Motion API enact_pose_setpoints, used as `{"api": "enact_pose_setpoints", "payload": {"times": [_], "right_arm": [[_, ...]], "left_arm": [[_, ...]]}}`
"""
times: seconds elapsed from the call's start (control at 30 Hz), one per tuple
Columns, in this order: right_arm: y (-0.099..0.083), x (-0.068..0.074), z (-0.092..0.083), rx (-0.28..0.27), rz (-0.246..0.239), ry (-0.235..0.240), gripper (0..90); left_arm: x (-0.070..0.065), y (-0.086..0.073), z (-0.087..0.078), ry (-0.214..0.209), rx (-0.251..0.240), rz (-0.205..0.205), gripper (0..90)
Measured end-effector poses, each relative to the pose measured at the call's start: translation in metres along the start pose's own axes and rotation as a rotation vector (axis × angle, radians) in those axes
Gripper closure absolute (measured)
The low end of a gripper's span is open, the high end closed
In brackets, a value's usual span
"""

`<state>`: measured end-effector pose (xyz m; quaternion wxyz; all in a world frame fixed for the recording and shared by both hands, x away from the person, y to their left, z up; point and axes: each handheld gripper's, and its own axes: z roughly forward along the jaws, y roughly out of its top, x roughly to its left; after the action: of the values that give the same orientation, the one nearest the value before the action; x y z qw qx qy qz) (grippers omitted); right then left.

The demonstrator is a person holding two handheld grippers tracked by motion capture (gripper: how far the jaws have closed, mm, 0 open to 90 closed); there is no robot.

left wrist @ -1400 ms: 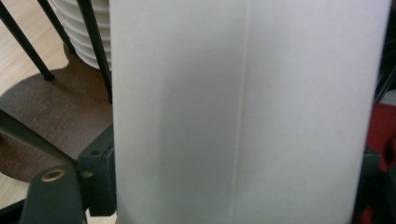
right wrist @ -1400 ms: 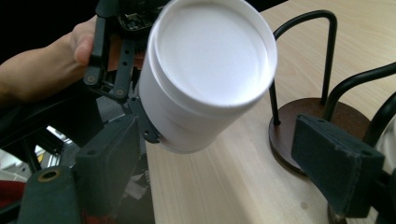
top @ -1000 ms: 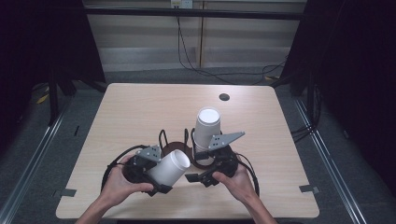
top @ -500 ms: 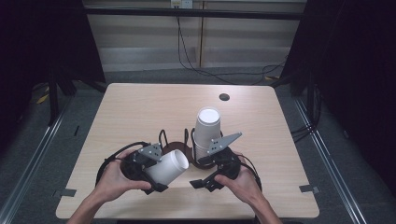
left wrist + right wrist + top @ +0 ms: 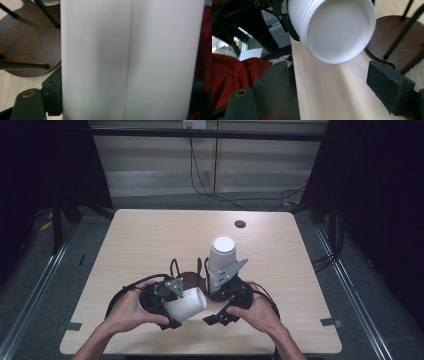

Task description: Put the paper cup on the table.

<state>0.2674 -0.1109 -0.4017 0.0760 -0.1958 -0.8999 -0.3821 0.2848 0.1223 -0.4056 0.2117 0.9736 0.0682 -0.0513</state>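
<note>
A white paper cup lies on its side, a little above the table near the front edge, with my left gripper shut on it. In the left gripper view the cup's wall stands between the jaws of the left gripper. My right gripper is just right of the cup, open and holding nothing. In the right gripper view the cup's closed round end faces the right gripper from above its wide-apart pads. An upturned stack of white cups stands behind the right gripper, its foot hidden by the grey plate.
A round brown base with thin black wire posts sits between the hands and the cup stack, also seen as the brown base and the brown base. A dark grommet marks the far table. Red cloth lies beyond the table's front edge.
The cup in the left gripper has edged slightly to the right and lower. The right gripper's jaws have dipped a little toward the front edge.
</note>
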Motion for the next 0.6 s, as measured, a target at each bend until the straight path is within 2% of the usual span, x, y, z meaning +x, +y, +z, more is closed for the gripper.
{"api": "enact_pose_setpoints", "payload": {"times": [0.17,0.2,0.3,0.43,0.5,0.53,0.6], "right_arm": [[0.001,-0.002,0.002,0.020,-0.008,-0.001,17.7],[0.001,-0.002,0.003,0.033,-0.003,0.008,17.8],[0.001,-0.001,0.006,0.044,-0.009,0.020,23.0],[0.004,0.002,0.011,0.112,-0.013,0.044,22.3],[0.005,0.002,0.014,0.129,-0.008,0.061,21.9],[0.005,0.002,0.014,0.129,-0.008,0.061,21.9],[0.007,0.002,0.020,0.162,-0.018,0.031,19.3]], "left_arm": [[-0.002,0.003,0.003,0.002,0.024,0.009,18.2],[-0.002,0.004,0.004,0.017,0.018,0.017,18.1],[-0.002,0.005,0.005,0.014,0.024,0.029,18.1],[-0.003,0.006,0.008,0.018,0.039,0.033,18.1],[-0.005,0.007,0.010,0.012,0.051,0.039,18.1],[-0.006,0.007,0.011,0.006,0.059,0.044,18.1],[-0.009,0.008,0.012,0.004,0.062,0.047,18.2]]}}
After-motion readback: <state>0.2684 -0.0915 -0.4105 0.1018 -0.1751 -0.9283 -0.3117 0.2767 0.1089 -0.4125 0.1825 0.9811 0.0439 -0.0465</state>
